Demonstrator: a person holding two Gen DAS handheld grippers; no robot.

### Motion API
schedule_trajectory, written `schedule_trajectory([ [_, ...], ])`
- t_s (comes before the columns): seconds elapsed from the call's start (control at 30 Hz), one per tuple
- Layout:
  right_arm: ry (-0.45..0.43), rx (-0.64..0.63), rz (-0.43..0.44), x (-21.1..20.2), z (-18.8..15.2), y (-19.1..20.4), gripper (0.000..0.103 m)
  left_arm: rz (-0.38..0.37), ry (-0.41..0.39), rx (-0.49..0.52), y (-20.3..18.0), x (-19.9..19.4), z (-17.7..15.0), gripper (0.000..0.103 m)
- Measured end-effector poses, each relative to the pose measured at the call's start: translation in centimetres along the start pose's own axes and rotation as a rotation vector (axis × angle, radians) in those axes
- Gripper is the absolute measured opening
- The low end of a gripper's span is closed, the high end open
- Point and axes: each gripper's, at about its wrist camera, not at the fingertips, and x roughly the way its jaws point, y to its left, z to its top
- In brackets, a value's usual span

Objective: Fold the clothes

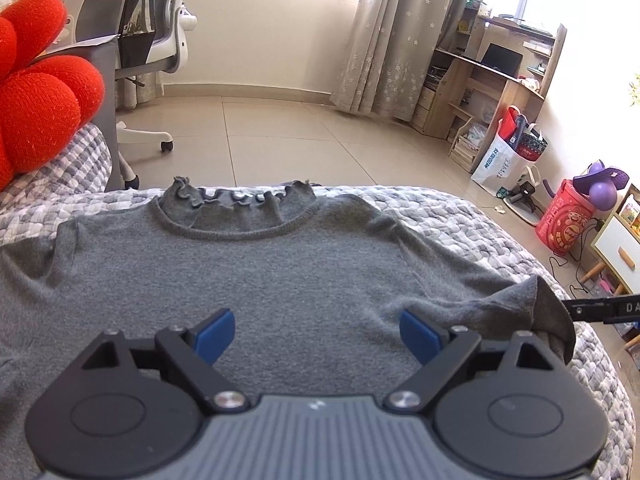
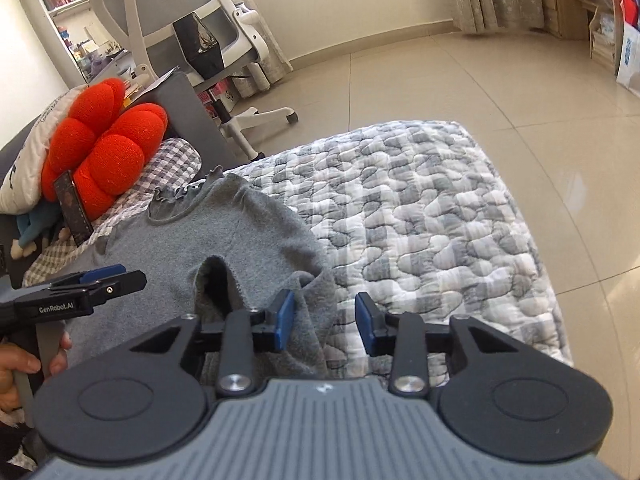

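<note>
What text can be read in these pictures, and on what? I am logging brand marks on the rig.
"GenRobot.AI": on the left gripper, seen from the right wrist.
"DA", cut off by the frame edge: on the right gripper's black arm.
White shopping bag, red bucket: print too blurred to read.

Sweater hem behind hand-held gripper

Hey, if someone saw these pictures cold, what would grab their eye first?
Probably the red cushion, bright against the sofa's back corner. Next, the grey sweater spread flat on the quilt, frilled collar away from the person, with one sleeve cuff folded back onto the body beside the open right gripper.
</note>
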Motion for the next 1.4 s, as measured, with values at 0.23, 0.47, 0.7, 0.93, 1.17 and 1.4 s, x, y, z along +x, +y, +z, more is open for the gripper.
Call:
schedule_trajectory([
  [0.23, -0.015, -0.014, 0.045, 0.4, 0.8, 2.1, 0.011, -0.066, -0.032, 0.013, -0.4, -0.8, -0.2, 0.09],
  [0.47, -0.039, -0.12, 0.116, 1.5, 3.4, 7.1, 0.01, -0.148, -0.064, 0.006, 0.0, -1.8, -0.5, 0.09],
  [0.7, 0.042, -0.18, 0.175, 6.1, 4.3, 10.9, 0.01, -0.222, -0.077, -0.012, 0.8, -2.4, -0.6, 0.09],
  [0.93, 0.127, -0.185, 0.182, 9.1, 3.2, 11.9, 0.012, -0.223, -0.045, -0.027, 1.3, -1.6, -0.9, 0.082],
  [1.17, 0.101, -0.181, 0.19, 7.6, 3.5, 12.2, 0.017, -0.203, -0.003, -0.038, 1.3, -0.6, -1.3, 0.061],
  [1.4, 0.033, -0.184, 0.151, 4.9, 3.1, 11.3, 0.046, -0.143, 0.033, -0.017, 1.3, 0.0, -1.9, 0.033],
])
